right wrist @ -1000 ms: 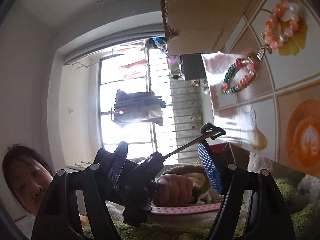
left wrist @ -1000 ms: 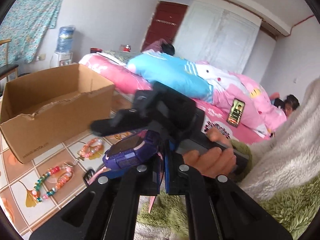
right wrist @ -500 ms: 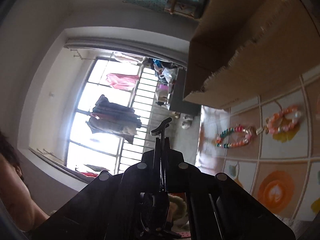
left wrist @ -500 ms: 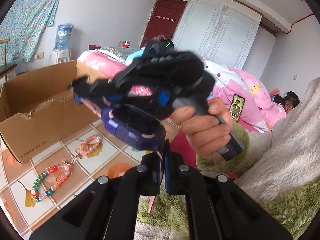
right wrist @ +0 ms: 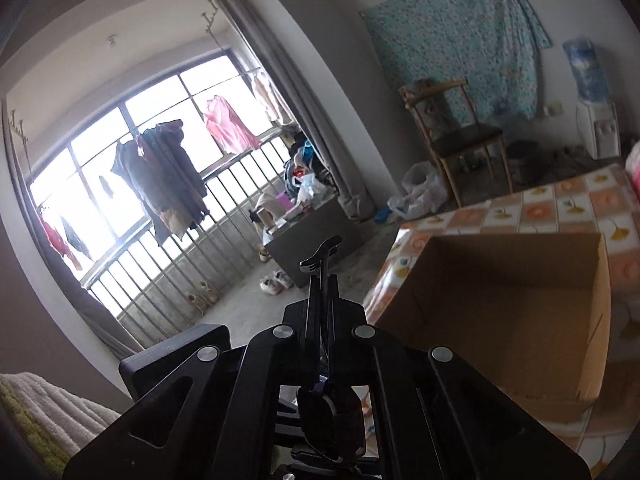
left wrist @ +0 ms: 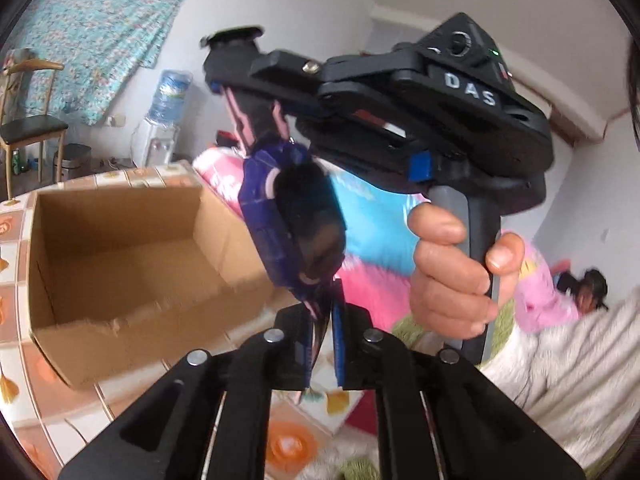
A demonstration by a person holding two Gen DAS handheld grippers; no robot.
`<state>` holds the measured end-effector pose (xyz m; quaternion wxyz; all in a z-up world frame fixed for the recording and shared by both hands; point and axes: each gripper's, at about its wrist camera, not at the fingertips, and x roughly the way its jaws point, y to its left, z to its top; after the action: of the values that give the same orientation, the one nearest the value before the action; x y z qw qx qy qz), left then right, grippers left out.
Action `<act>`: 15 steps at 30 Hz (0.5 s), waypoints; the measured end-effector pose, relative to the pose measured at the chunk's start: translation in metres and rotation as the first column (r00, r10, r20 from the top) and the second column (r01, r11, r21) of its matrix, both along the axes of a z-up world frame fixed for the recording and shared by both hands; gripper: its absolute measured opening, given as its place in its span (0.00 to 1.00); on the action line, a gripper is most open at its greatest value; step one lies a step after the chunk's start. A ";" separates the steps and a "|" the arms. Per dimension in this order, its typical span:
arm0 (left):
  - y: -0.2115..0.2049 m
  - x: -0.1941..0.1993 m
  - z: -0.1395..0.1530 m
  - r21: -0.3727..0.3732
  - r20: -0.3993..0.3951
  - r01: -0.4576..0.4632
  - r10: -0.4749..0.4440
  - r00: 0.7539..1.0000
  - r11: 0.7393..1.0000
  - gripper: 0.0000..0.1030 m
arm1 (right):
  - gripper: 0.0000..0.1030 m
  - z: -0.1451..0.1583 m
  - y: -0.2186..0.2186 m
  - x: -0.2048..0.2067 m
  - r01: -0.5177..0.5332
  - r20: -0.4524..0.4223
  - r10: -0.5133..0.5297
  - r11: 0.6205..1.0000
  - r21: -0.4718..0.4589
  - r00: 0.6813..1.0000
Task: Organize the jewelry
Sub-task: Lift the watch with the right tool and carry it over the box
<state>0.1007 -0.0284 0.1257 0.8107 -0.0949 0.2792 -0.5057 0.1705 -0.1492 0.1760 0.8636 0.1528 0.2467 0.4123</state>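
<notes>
Purple plastic and pink rubber: the watch (left wrist: 294, 216) now hangs in the air between both tools, well above the tiled tabletop (left wrist: 24, 360) it sat close to a second ago. The right gripper (left wrist: 236, 64), whose jaws have just closed, is clamped on the upper strap end; the left gripper (left wrist: 322, 344) is pinched on the lower pink strap tip. Raised and stretched out like this, it looks ready to go into the cardboard box (left wrist: 120, 248) just beside it (open-topped, empty as far as shows, its front edge torn ragged). The watch has a glossy dark face, a chunky case and a limp perforated strap.
</notes>
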 end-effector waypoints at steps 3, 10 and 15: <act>0.002 0.017 0.008 -0.002 0.021 -0.021 0.021 1.000 1.000 0.09 | 0.01 0.010 -0.005 0.008 -0.011 0.025 0.011 1.000 -0.009 1.000; 0.002 0.064 0.017 -0.005 0.007 -0.067 0.067 0.998 0.998 0.11 | 0.01 0.029 -0.010 0.050 -0.021 0.027 0.020 0.999 0.031 0.999; 0.006 0.092 0.015 -0.019 -0.037 -0.112 0.111 0.993 0.994 0.12 | 0.01 0.032 -0.019 0.085 -0.041 -0.034 0.046 0.990 0.138 0.998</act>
<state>0.1926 -0.0228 0.1406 0.8315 -0.1280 0.2829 -0.4607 0.2551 -0.1684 0.2075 0.8371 0.2139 0.2371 0.4443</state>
